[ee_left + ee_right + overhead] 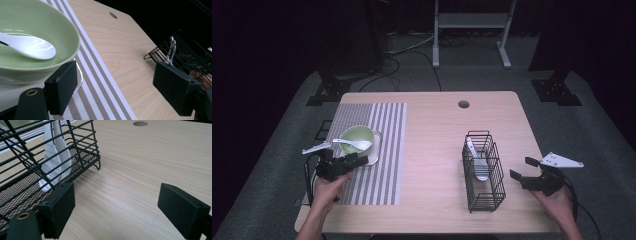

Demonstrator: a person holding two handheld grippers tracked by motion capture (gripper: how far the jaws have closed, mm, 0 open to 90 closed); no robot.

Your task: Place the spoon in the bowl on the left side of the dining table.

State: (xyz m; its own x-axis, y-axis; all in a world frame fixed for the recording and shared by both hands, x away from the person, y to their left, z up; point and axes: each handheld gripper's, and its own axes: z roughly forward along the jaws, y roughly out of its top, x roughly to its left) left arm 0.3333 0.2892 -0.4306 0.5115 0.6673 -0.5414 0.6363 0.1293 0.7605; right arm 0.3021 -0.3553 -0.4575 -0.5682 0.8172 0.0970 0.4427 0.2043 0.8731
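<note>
- On the left half of a pale wooden bench (437,150), a green bowl (357,139) sits on a small white saucer (373,156), which rests on a striped placemat (384,150).
- Inside the bowl lies a white soup spoon (353,144), scoop end down in the hollow and handle leaning over the left rim.
- Close beside the bowl, at its near edge, the left gripper (354,161) hovers with its jaws apart and nothing between them; in the left gripper view one jaw is just beside the bowl's wall.
- Judging by its glossy look, the spoon is likely ceramic or hard plastic: light, stiff, slippery and able to chip. The slim handle looks like the best place to grip, pinched across its width.
- On the right half stands a black wire basket (497,175) with a mesh floor, holding a second white spoon (478,162) that leans against its wires.
- Just right of the basket, the right gripper (523,170) rests near the bench, jaws wide apart and empty.
</note>
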